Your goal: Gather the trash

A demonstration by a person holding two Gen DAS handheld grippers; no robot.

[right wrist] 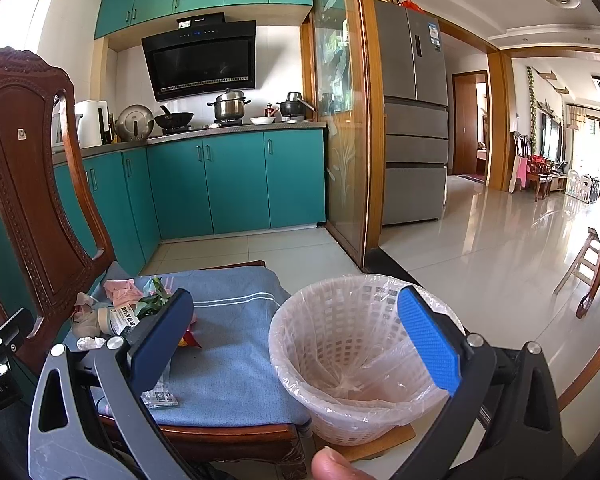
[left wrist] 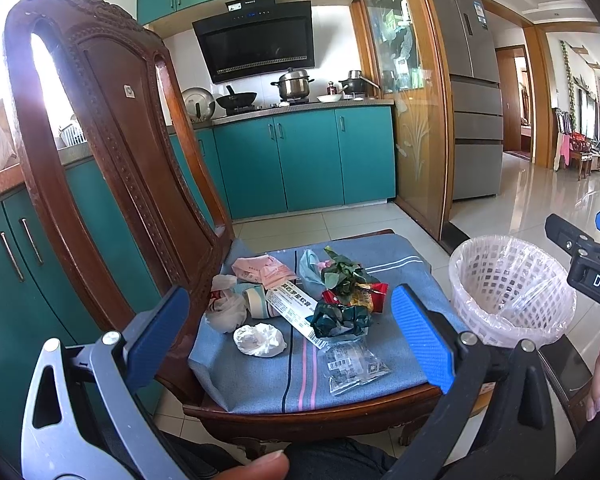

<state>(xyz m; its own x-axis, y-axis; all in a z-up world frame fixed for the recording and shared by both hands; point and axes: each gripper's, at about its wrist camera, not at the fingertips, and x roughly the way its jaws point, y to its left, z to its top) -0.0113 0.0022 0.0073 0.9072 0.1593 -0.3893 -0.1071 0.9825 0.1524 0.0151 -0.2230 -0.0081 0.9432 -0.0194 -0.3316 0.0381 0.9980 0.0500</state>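
Observation:
Trash lies piled on a wooden chair's blue seat cushion (left wrist: 380,380): a crumpled white tissue (left wrist: 260,339), a long white box (left wrist: 296,307), a dark green wrapper (left wrist: 340,318), green leaves (left wrist: 342,274), pink paper (left wrist: 266,270), a clear packet (left wrist: 354,364). A white mesh bin (left wrist: 508,288) lined with clear plastic stands right of the chair. My left gripper (left wrist: 290,332) is open, hovering in front of the pile and holding nothing. My right gripper (right wrist: 296,340) is open over the gap between the cushion (right wrist: 236,352) and the bin (right wrist: 364,356), which holds no trash that I can see.
The chair's tall carved back (left wrist: 112,140) rises at the left. Teal kitchen cabinets (left wrist: 300,160) and a stove counter stand behind, a grey fridge (left wrist: 472,92) to the right. Glossy tiled floor (right wrist: 480,260) stretches right toward a wooden stool (right wrist: 580,268).

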